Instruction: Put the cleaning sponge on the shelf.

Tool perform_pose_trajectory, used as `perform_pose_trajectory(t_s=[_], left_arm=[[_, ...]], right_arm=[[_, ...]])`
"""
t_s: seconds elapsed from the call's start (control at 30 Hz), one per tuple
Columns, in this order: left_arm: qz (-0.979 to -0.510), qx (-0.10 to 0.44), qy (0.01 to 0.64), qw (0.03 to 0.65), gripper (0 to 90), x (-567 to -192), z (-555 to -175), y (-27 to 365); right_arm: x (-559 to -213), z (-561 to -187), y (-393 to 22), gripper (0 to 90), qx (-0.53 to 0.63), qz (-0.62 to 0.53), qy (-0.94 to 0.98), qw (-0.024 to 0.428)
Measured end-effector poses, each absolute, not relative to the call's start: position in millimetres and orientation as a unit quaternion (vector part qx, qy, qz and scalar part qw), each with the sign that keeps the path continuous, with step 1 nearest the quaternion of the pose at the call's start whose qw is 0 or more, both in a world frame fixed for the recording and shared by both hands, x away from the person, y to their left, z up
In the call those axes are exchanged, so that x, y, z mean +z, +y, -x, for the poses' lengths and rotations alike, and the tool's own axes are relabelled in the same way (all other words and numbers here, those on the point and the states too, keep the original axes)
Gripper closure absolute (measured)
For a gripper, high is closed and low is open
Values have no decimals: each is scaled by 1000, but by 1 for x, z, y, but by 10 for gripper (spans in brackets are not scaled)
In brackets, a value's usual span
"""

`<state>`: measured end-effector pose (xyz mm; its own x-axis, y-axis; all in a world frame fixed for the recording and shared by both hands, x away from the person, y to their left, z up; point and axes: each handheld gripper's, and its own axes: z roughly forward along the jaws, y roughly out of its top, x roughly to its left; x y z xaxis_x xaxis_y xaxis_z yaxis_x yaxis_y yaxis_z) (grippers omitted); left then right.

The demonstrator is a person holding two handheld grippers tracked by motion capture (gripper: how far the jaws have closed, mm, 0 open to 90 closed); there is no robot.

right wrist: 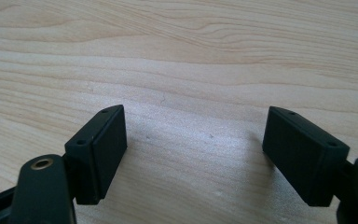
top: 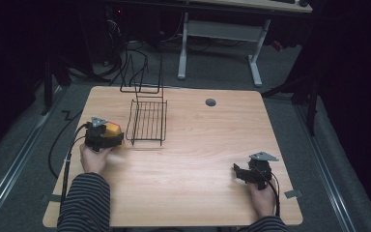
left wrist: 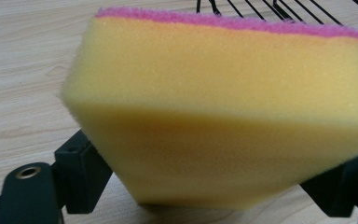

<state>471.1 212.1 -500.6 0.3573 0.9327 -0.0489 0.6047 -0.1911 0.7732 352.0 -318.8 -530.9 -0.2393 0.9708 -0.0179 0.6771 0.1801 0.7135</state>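
One sponge (left wrist: 223,107), one wire rack (top: 147,122), two grippers: that is the whole count on the wooden table (top: 198,159). The sponge is yellow with a pink scouring layer, and it sits clamped between the jaws of the left gripper (top: 104,137), which press into its lower sides in the left gripper view; the foam bulges out above them. The pink face points away from the camera, toward the rack.

The relation that matters is sponge to rack. In the high view the rack lies at about 2 o'clock from the left gripper, just beside it, with its flat wire bed running away from the person toward 12 o'clock and a taller wire frame standing at its far end. The sponge's long axis runs across the jaws, roughly square to the rack's wires, though the close view is soft and I cannot be sure of the exact angle. The left hand (top: 94,159) is by far the nearer one.

The right gripper (right wrist: 193,156) rests well apart at about 4 o'clock on the table, its jaws spread wide with bare wood between them, holding nothing.
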Motion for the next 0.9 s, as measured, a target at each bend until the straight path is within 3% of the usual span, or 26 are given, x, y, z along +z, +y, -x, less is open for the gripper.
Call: perform_pose_trajectory(t_s=[0.13, 0.9], left_arm=[[-742, 228, 515, 363, 222, -501, -471, 211], [-737, 240, 505, 380, 241, -485, -458, 214]], right_arm=[[-531, -352, -319, 219, 300, -566, 728, 245], [-531, -352, -319, 219, 299, -566, 728, 246]])
